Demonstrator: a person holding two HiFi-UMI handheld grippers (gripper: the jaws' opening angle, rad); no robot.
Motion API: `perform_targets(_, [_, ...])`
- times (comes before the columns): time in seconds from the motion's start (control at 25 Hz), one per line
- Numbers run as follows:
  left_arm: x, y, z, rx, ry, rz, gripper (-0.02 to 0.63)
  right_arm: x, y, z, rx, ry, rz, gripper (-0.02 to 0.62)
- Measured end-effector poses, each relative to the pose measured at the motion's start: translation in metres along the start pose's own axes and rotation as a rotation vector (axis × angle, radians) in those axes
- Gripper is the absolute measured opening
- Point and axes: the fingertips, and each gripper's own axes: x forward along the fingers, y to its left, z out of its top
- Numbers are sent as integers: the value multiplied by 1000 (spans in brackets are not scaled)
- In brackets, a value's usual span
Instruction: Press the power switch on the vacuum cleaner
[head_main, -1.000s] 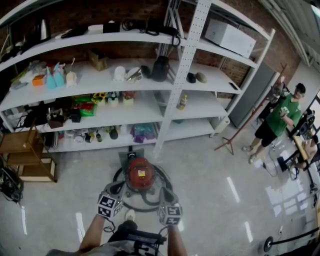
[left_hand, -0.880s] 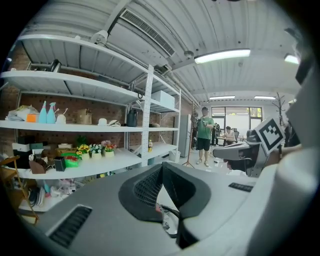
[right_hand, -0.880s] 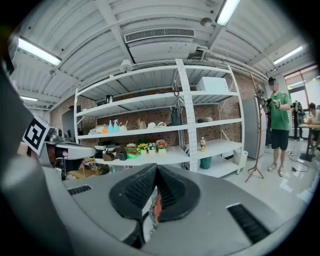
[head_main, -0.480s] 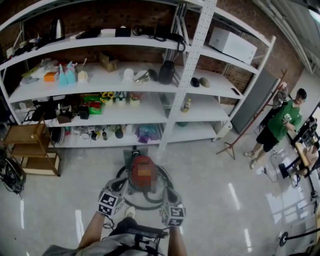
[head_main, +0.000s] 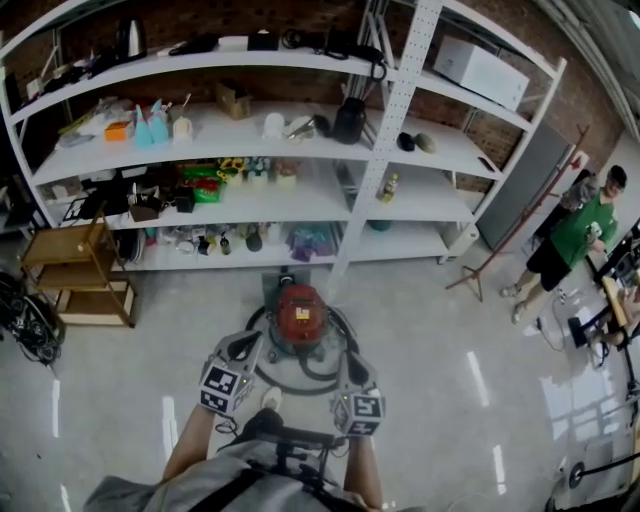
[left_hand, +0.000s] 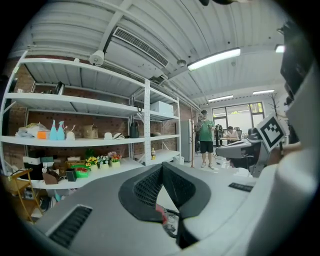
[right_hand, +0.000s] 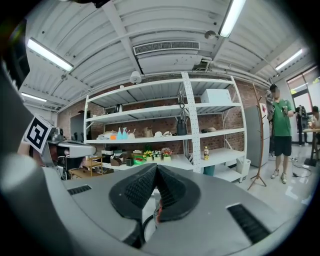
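Against a second ago, head view: vacuum cleaner (head_main: 300, 315), wooden stool (head_main: 78, 275) and person in green (head_main: 585, 225) now higher and further right in frame. Left gripper (head_main: 246, 346) and right gripper (head_main: 354, 368) likewise up and right.

Two grippers show: the left gripper (head_main: 249, 342) and the right gripper (head_main: 353, 364). One red vacuum cleaner (head_main: 300, 318) sits just ahead of them, between the two. Beyond it stands one white rack (head_main: 398, 95) with four levels. Up and left of the left gripper are two turquoise spray bottles (head_main: 141, 128) and one wooden step-shelf (head_main: 75, 270). Straight ahead sits one black jug (head_main: 349, 120). Right of the right gripper are one white box (head_main: 483, 68), one coat stand (head_main: 520, 225) and two people: one standing in green (head_main: 580, 232), one seated (left_hand: 231, 133).
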Motion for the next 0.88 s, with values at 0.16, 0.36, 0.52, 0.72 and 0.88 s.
perform_targets(0.16, [-10, 2, -1, 4, -4, 9, 8, -8, 6, 3, -6, -12, 5, 11])
perform_targets(0.36, [-11, 2, -2, 5, -8, 10, 8, -8, 7, 1, -17, -12, 11, 11])
perform_targets(0.52, [-11, 1, 0, 3, -13, 5, 8, -10, 12, 4, -16, -13, 20, 11])
perform_targets(0.72, [-10, 1, 2, 2, -19, 2, 8, -11, 13, 5, -17, -17, 20, 11])
perform_targets(0.88, [-11, 1, 3, 4, -20, 1, 8, -12, 15, 6, -17, -20, 22, 11])
